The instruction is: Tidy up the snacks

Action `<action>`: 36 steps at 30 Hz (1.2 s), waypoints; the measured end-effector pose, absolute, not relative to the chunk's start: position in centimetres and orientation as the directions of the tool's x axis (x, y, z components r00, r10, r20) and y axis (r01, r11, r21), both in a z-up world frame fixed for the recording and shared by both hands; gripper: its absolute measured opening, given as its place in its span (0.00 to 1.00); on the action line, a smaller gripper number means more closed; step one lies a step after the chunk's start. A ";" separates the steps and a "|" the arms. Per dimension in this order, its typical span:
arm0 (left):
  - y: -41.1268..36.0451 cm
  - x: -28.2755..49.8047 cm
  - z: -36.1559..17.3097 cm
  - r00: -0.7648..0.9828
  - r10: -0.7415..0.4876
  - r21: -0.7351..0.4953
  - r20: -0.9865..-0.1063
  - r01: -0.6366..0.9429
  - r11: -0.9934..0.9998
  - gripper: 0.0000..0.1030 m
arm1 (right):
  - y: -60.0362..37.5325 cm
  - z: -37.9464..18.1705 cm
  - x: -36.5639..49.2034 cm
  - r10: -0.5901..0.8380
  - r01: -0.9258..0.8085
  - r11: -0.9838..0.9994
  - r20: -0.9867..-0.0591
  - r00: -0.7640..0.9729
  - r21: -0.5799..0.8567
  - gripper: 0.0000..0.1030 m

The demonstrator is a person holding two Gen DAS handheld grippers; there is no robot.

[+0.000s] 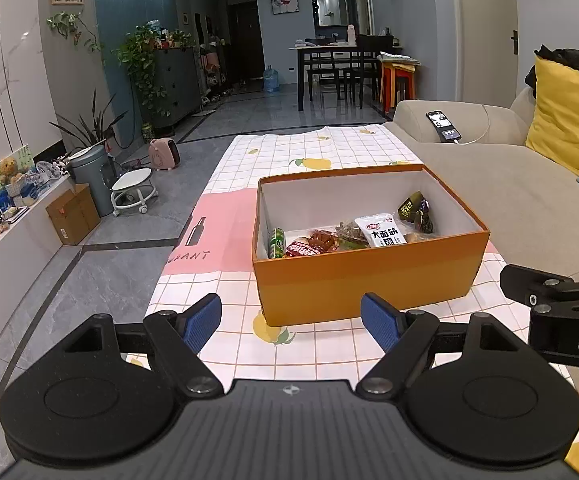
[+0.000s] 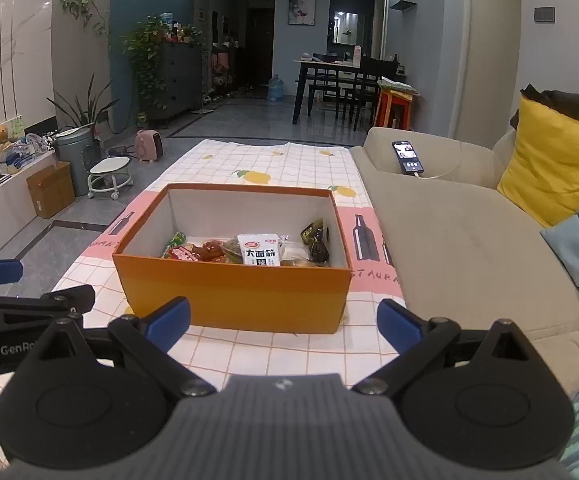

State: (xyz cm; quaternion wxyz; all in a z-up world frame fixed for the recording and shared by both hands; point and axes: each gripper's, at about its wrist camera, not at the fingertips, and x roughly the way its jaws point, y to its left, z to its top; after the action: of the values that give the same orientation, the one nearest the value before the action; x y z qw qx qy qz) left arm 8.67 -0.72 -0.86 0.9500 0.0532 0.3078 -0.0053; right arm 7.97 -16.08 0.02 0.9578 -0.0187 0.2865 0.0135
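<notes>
An orange cardboard box [image 1: 365, 280] stands on a checked tablecloth with lemon prints [image 1: 313, 148]. Inside lie several snack packets: a white packet with black characters [image 1: 383, 230], a red packet [image 1: 303, 247], a green packet [image 1: 277, 243] and a dark one [image 1: 415, 210]. The box [image 2: 233, 298] and the white packet [image 2: 261, 255] also show in the right wrist view. My left gripper [image 1: 291, 322] is open and empty, just short of the box's near wall. My right gripper [image 2: 283, 320] is open and empty, also just in front of the box.
A beige sofa [image 2: 449, 248] runs along the right of the table, with a phone [image 2: 408, 157] on its arm and a yellow cushion [image 2: 557, 164]. On the floor to the left stand a cardboard carton [image 1: 73, 214], a bin [image 1: 91, 178] and a small white stool [image 1: 135, 192].
</notes>
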 end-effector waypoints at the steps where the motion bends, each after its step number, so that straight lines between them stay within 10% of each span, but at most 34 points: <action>1: -0.7 8.6 -0.9 0.810 0.021 0.097 -0.586 0.044 0.994 0.90 | -16.0 0.0 8.0 0.015 -0.038 0.999 -0.550 0.835 -0.029 0.94; 36: -0.7 8.5 -0.6 0.807 0.017 0.084 -0.590 0.041 0.996 0.90 | -15.5 0.0 7.6 0.005 -0.050 0.996 -0.542 0.840 -0.068 0.94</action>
State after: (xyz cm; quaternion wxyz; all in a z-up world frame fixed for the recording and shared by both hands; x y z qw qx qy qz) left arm 8.48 -0.68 -0.64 0.9494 0.0464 0.3107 -0.0062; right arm 7.57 -15.51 -0.04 0.9584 -0.0395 0.2823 0.0144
